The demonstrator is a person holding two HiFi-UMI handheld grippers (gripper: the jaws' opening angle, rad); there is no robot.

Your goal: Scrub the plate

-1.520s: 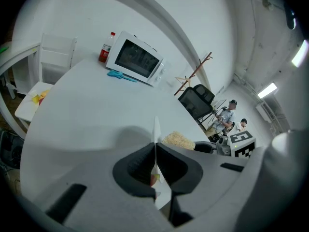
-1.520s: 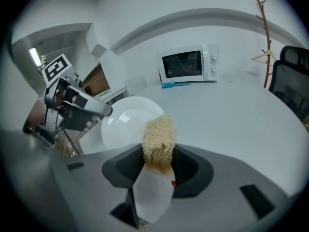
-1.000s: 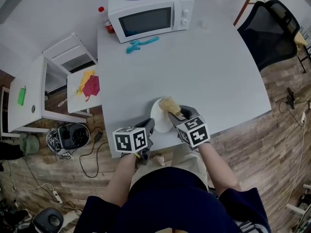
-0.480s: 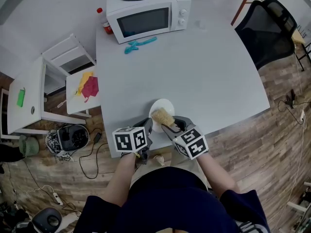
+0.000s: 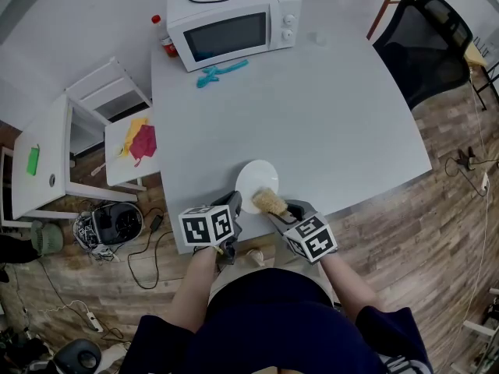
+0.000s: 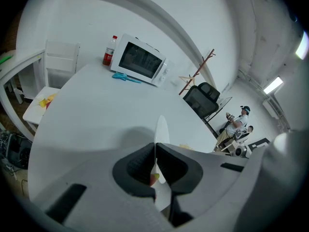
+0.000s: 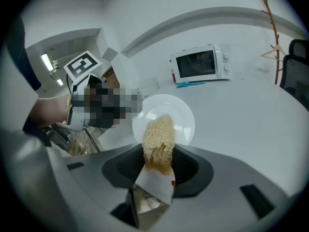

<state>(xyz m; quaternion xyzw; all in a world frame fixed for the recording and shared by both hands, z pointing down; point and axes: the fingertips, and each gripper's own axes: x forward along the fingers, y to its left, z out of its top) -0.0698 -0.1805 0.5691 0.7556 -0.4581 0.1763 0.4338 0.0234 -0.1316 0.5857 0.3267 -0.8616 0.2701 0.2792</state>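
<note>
The round white plate sits near the lower edge of the pale surface, low and centre in the head view. The left hand-held gripper is clenched on its lower-left rim. The right hand-held gripper, just lower right, grasps a tan fibrous scrubber. Its long axis points up-left over the plate's lower-right rim. I cannot tell whether they touch. The plate looks bare otherwise.
</note>
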